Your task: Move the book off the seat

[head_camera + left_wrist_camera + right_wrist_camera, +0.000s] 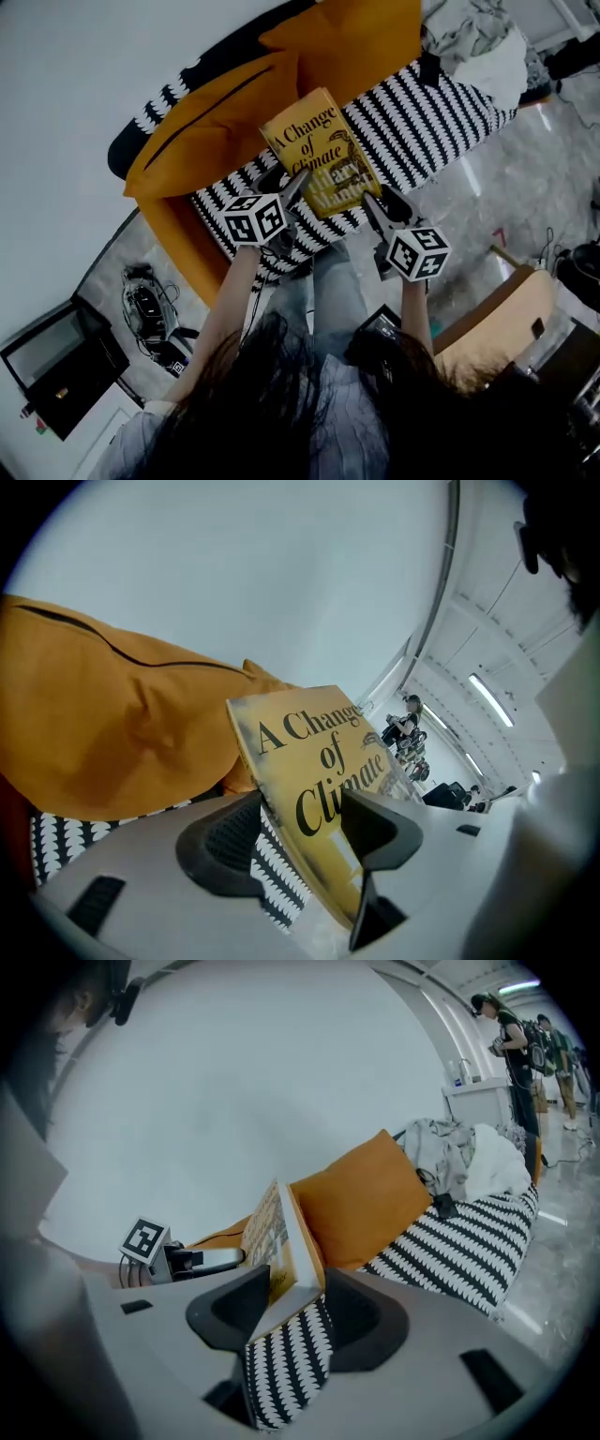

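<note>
Head view shows the book (319, 155) still on the seat (431, 112), a long cushioned surface covered in soft fabric with rows of black and white zigzag stripes. The book's upper end rests against a plump orange cushion (216, 122), smooth and matte with a dark seam line, and a second orange cushion (347, 37) lies further along. The book is a flat rectangle with a glossy yellow cover, bold black lettering reading "A Change of Climate", and a dark drawing beside the title. In the left gripper view the book (309, 761) stands tilted, cover towards the camera, in front of the orange cushion (112, 714). The left gripper (300, 832) has its dark, ribbed, rounded jaws wide apart on either side of the book's lower edge, with striped fabric showing in the gap beside it. In the right gripper view the book (281, 1241) shows its pale page block and a thin cover. One lower corner sits slantwise between the jaws of the right gripper (291, 1312), which stand apart and are not pressed flat on it. In the head view the left gripper (286, 183) and the right gripper (386, 204) flank the book's near end, each with a white cube (253, 218) of black square markers. A crumpled heap of pale cloth (478, 37) lies at the seat's far end, above a shiny grey floor (506, 178).
</note>
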Motion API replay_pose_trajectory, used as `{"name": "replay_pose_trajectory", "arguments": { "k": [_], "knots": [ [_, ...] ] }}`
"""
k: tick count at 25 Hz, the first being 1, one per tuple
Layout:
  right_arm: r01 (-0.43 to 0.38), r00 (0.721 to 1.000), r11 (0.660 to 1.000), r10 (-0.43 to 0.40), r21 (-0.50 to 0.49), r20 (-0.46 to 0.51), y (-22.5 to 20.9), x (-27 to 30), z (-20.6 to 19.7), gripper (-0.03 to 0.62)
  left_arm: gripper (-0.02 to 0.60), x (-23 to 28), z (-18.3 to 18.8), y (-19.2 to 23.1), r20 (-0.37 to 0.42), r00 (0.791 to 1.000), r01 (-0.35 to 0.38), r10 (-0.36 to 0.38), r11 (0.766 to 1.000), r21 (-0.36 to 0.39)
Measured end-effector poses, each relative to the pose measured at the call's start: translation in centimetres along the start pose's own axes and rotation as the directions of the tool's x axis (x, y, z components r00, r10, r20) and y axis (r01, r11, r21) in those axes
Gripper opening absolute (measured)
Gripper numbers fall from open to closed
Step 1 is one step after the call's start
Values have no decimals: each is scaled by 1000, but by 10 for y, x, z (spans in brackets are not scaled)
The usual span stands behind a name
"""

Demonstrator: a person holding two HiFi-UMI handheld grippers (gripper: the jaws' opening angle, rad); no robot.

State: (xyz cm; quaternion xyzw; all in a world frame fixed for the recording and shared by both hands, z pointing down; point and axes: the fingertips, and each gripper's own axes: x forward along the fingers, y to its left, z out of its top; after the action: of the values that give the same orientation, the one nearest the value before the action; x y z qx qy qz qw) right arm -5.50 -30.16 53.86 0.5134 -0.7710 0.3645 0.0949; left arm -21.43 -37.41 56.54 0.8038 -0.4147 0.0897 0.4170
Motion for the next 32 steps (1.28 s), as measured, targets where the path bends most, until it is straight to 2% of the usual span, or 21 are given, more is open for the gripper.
{"name": "replay_pose_trajectory", "arguments": {
  "k": [8,21,32],
  "knots": [
    [12,999,992,-7,-126,35,52,-56,21,193,278,-64,17,-42,85,995,41,-43,999,26],
    [26,996,990,-14,-136,90,107,-117,20,193,276,-137,23,-82,136,987,73,-84,994,81],
    [60,993,987,-43,-151,114,139,-162,1,193,276,-184,14,-110,151,979,113,-139,979,168]
  ]
}}
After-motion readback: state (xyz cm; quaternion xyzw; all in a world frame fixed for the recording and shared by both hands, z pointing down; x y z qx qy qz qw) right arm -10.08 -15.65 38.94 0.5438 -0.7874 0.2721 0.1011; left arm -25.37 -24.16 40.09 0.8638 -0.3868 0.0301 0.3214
